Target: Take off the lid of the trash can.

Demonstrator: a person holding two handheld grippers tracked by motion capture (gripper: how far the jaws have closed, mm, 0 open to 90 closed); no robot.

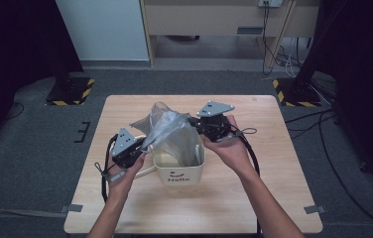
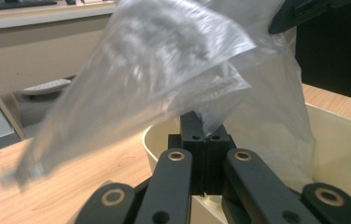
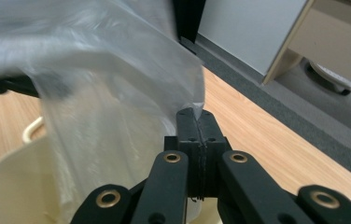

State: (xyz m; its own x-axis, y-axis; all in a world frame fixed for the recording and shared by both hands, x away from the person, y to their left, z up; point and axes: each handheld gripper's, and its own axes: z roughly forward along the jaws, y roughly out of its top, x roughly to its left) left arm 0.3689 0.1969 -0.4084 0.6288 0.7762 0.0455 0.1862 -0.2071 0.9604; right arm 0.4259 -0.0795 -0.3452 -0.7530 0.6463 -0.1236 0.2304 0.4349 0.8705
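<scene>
Your left gripper (image 1: 142,148) and right gripper (image 1: 194,121) each pinch the clear plastic bag (image 1: 169,131); the cream bin (image 1: 179,171) sits right below, between them.

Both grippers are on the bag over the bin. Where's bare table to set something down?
Bare table lies in front of the bin, and along the right edge beyond the right gripper. Crowded: the centre, where the plastic bag and left gripper meet.

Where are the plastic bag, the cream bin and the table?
plastic bag (image 1: 167,130), high view, its crumpled middle
cream bin (image 1: 179,174), high view, its front wall
table (image 1: 234,203), high view, bare wood near the front
</scene>
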